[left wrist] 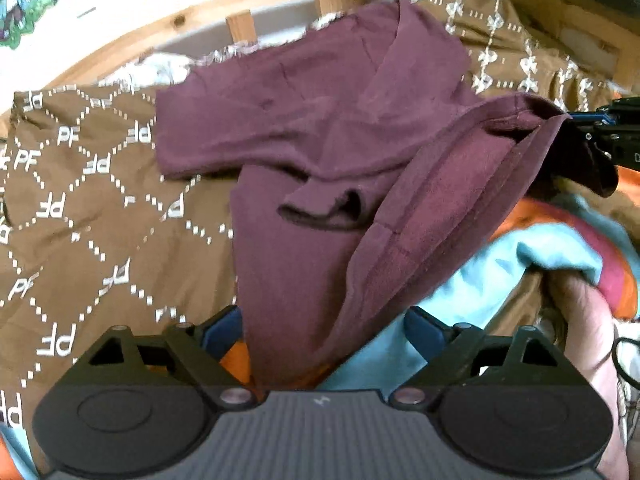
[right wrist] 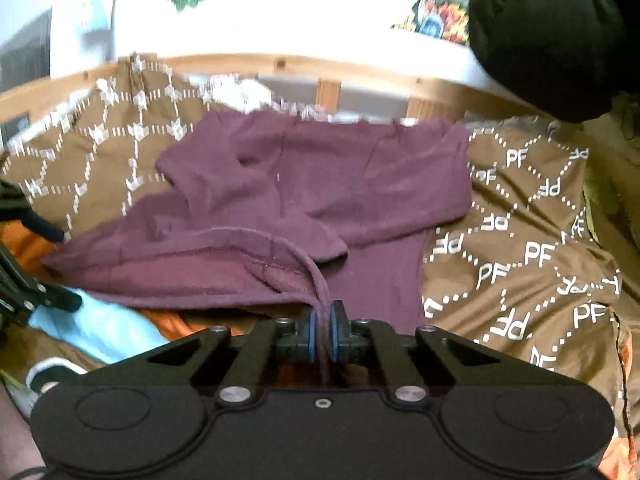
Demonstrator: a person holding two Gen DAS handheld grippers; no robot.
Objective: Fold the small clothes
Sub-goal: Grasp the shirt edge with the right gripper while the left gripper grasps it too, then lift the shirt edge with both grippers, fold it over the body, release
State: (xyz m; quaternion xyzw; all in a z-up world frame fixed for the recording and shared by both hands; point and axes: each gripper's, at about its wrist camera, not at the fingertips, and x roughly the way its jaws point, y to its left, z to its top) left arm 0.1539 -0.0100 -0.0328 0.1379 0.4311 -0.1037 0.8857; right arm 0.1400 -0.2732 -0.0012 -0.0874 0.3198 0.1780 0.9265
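Observation:
A maroon shirt (left wrist: pixel 320 128) lies on a brown patterned bedspread (left wrist: pixel 80 200), its far part flat and its near hem lifted. My left gripper (left wrist: pixel 320 328) stands wide open, and the shirt's cloth hangs down between its fingers without being pinched. My right gripper (right wrist: pixel 322 324) is shut on the shirt's hem (right wrist: pixel 280 252) and holds that edge up off the bed. The right gripper also shows in the left wrist view (left wrist: pixel 600 140) at the right edge, with the hem draped on it. The shirt (right wrist: pixel 320 168) fills the middle of the right wrist view.
A light blue garment (left wrist: pixel 520 272) and orange cloth (left wrist: pixel 616 280) lie bunched under the lifted hem. A wooden bed frame (left wrist: pixel 160 32) runs along the far side. A black cloth mass (right wrist: pixel 560 32) hangs at the upper right of the right wrist view.

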